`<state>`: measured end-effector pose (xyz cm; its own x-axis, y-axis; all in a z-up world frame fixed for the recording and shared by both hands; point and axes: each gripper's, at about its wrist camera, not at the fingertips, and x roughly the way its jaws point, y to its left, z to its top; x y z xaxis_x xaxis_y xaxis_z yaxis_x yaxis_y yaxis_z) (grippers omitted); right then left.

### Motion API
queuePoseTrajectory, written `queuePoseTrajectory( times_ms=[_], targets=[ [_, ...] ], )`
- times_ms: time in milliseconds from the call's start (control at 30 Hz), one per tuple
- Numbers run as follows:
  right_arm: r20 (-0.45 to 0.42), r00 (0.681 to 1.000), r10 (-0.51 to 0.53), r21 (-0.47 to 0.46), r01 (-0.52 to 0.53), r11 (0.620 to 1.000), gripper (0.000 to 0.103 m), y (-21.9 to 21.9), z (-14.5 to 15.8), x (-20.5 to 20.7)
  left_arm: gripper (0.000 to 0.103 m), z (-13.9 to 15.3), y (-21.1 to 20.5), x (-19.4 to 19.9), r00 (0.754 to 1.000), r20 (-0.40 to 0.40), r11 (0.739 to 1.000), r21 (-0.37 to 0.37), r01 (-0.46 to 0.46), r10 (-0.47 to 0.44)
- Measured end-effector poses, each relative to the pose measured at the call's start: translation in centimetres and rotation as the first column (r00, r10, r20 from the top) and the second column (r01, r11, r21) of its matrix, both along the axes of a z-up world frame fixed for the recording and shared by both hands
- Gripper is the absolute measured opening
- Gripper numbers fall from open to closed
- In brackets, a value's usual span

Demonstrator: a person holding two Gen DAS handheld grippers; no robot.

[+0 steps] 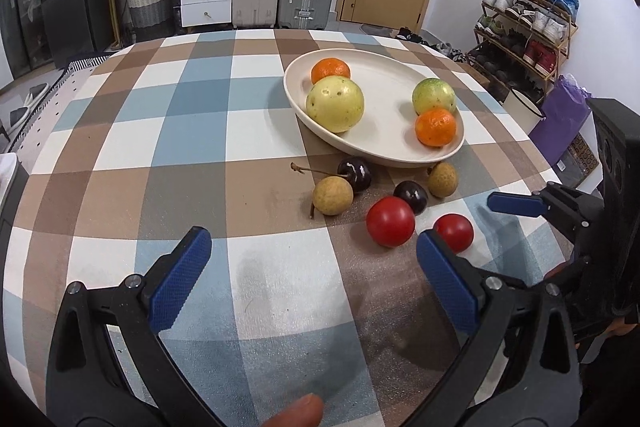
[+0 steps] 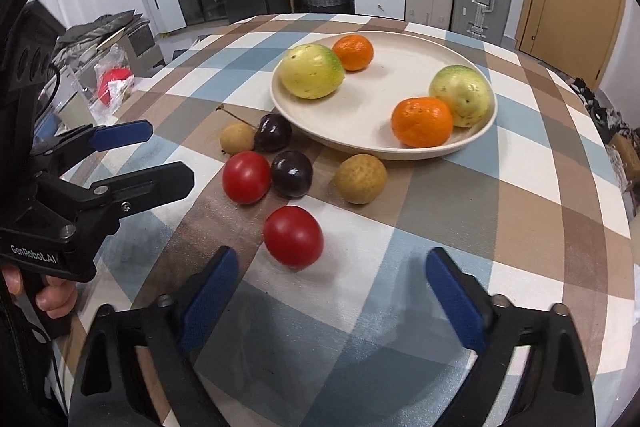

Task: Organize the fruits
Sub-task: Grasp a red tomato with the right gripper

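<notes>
A: Six small fruits lie loose on the cloth (image 2: 460, 211), and four bigger ones sit in the plate (image 2: 360, 135) above them in your right view. Nearest your right gripper (image 2: 330, 293) is a tomato (image 2: 293, 237), low and centre in that frame, just above the gap between the blue pads.

B: Is anything held yet?

A: No. Your right jaws stand apart with only cloth between them; the tomato is ahead of the tips, untouched. Your left gripper (image 1: 312, 271) is open and empty too, and in its own view the pads frame bare cloth at lower centre.

B: So which step is this?

A: I'd judge the approach to a pick. You're lining up on that tomato, with the second tomato (image 2: 246, 177), two cherries (image 2: 292, 174) and two longans (image 2: 361, 179) waiting between it and the plate.

B: What does the next move need from me?

A: Push the right gripper forward until the tomato sits between the pads, then close gently; it's round and smooth, so it may roll or squirt out. Keep the left gripper, at the left edge of the right view, out of the way.
</notes>
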<state>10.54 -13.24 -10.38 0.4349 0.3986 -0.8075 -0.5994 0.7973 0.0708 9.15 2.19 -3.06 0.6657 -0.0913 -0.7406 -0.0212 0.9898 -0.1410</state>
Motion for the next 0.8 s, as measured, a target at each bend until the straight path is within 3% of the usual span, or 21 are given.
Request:
queuePoseTrajectory(
  times_ms=[200,300,367,433,467,700,800],
  targets=[
    [0.006,1.000,0.030,-0.016,-0.030,0.999,0.076,0.9,-0.3,0.1,0.102,-0.4,0.2,0.3,1.000,-0.009,1.000,-0.003,-0.007,0.007],
    [0.042,0.998,0.038,-0.038,-0.037,0.999,0.059,1.3,-0.2,-0.3,0.102,-0.5,0.3,0.5,1.000,-0.013,1.000,-0.005,-0.007,0.007],
    [0.048,0.998,0.044,-0.033,-0.042,0.999,0.053,1.4,-0.2,-0.4,0.102,-0.7,0.2,0.6,1.000,-0.016,1.000,-0.006,-0.007,0.007],
    [0.052,0.998,0.047,-0.023,-0.046,0.999,0.042,1.4,-0.2,-0.5,0.102,-0.7,0.1,0.6,1.000,-0.016,1.000,-0.002,-0.007,0.007],
    [0.050,0.997,0.054,-0.014,-0.054,0.998,0.032,1.5,-0.1,-0.6,0.102,-0.7,0.0,0.6,1.000,-0.016,1.000,0.001,-0.004,0.004],
    [0.044,0.996,0.074,0.031,-0.075,0.997,0.030,0.8,0.1,-1.1,0.102,-1.0,-1.2,1.1,0.999,-0.031,1.000,0.010,0.029,-0.029],
    [0.051,0.997,0.057,0.045,-0.059,0.997,0.030,0.0,0.4,-1.2,0.095,-1.1,-1.9,1.3,0.998,-0.039,0.999,0.010,0.050,-0.050]
  ],
)
